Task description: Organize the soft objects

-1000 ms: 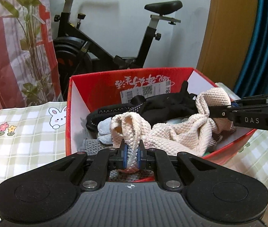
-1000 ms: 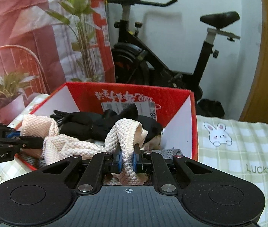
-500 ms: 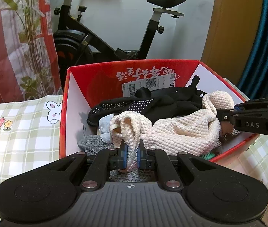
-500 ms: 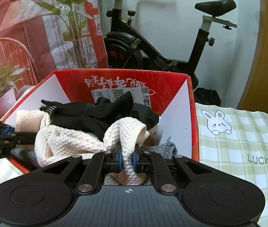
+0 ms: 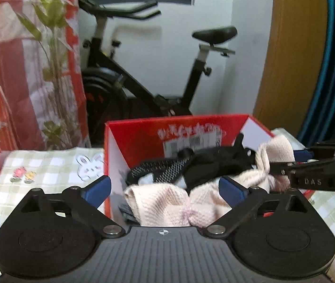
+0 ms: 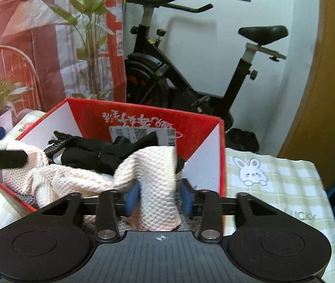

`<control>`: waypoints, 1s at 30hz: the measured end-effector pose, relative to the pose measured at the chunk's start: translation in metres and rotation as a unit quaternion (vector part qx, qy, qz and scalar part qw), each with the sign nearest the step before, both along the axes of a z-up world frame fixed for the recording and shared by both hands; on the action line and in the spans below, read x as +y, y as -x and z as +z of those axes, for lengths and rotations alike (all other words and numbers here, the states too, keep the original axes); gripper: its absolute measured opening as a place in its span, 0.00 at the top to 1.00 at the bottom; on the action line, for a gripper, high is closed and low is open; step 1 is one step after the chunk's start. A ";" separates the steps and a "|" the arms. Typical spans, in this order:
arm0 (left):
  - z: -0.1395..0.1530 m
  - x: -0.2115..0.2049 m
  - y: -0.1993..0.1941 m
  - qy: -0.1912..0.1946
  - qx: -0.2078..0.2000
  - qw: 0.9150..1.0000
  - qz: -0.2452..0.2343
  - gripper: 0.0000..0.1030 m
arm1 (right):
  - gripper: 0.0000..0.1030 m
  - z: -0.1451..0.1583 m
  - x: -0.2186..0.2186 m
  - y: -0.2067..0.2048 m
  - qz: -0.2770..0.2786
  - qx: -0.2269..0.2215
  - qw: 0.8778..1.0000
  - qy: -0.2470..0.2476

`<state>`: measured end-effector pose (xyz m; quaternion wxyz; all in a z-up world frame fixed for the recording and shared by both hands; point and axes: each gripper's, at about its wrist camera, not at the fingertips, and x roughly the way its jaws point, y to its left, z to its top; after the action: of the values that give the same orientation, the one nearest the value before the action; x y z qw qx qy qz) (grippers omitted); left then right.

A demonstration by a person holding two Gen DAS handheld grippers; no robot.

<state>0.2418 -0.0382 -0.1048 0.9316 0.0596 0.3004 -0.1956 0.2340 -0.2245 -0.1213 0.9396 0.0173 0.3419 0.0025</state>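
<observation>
- Left wrist view: the left gripper [image 5: 165,189] stands spread wide, its blue pads clear of the cream knit cloth [image 5: 167,206] lying between them at 6 o'clock.
- Right wrist view: the right gripper [image 6: 159,198] is parted too, cloth [image 6: 158,184] draped loosely between its pads.
- That cloth lies in the red box [image 6: 143,118], over black gloves [image 6: 89,153].
- An exercise bike [image 6: 191,70] stands at 12 o'clock.

The box [image 6: 205,165] stands on the tablecloth [image 6: 283,176]. In the box, the knit cloth [image 6: 153,176] lies at the near side, draped over the near wall. The gloves [image 6: 91,153] lie behind it, toward the box's far wall. Beneath the cloth, at the box's near-left corner, lies what may be another knit piece. Behind the box stands the exercise bike [image 6: 167,70]; left of the bike, the plant [image 6: 89,35].
</observation>
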 end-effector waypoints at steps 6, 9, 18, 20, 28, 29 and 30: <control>0.013 0.000 0.015 -0.009 -0.022 0.999 0.021 0.00 | 0.11 0.021 -0.008 0.016 -0.015 -0.038 0.999 -0.021; 0.018 0.001 0.021 -0.014 -0.028 0.999 0.035 0.00 | 0.00 0.030 -0.009 0.021 -0.018 -0.047 0.998 -0.024; 0.042 0.010 0.045 -0.017 -0.060 0.997 0.047 0.00 | 0.00 0.059 0.006 0.044 -0.018 -0.070 0.997 -0.028; 0.050 0.014 0.051 -0.016 -0.066 0.996 0.051 0.00 | 0.00 0.068 0.009 0.051 -0.021 -0.079 0.996 -0.033; 0.085 0.034 0.082 0.017 -0.081 0.994 0.068 0.00 | 0.00 0.112 0.024 0.091 -0.026 -0.112 0.993 -0.022; 0.089 0.037 0.087 0.021 -0.082 0.994 0.071 0.00 | 0.00 0.118 0.026 0.097 -0.027 -0.116 0.993 -0.023; 0.094 0.038 0.092 0.022 -0.084 0.994 0.073 0.00 | 0.00 0.124 0.028 0.103 -0.028 -0.120 0.992 -0.023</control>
<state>0.1495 -0.0001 -0.0109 0.9664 0.0336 0.2202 -0.1279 0.1308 -0.1966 0.0023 0.9730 0.0478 0.2255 -0.0136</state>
